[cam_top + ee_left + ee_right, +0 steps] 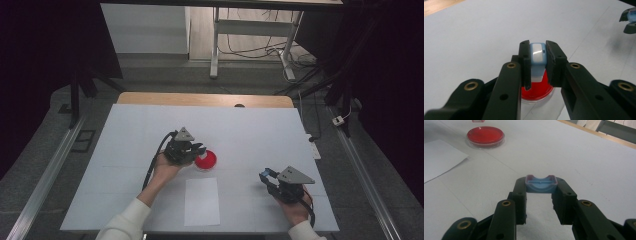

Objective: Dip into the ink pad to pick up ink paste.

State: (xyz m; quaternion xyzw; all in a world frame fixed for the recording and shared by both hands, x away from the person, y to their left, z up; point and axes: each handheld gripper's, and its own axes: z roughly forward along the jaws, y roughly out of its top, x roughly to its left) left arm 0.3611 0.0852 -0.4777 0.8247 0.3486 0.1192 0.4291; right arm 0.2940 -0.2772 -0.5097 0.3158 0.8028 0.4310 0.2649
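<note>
Two pale blue pieces are being gripped: left claw (537, 63) is clamping a blue-and-white piece (538, 56) directly above the red dish (205, 160); right claw (540, 195) is pinching a blue cap (540, 184) well right of it. Any joining or stamping seems left.

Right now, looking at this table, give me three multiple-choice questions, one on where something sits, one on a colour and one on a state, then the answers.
1. Where does the paper sheet lie?
A. on the table's near edge, between the hands
B. at the far edge
C. under the dish

2. What colour fills the dish?
A. green
B. red
C. yellow

3. What is the left gripper doing?
A. standing open, nothing in it
B. lying on the sheet
C. shut on a blue piece

Answers:
1 A, the high view shows it at the near edge between the two hands.
2 B, the round dish is red in each view.
3 C, its jaws clamp the piece from both sides.
</note>
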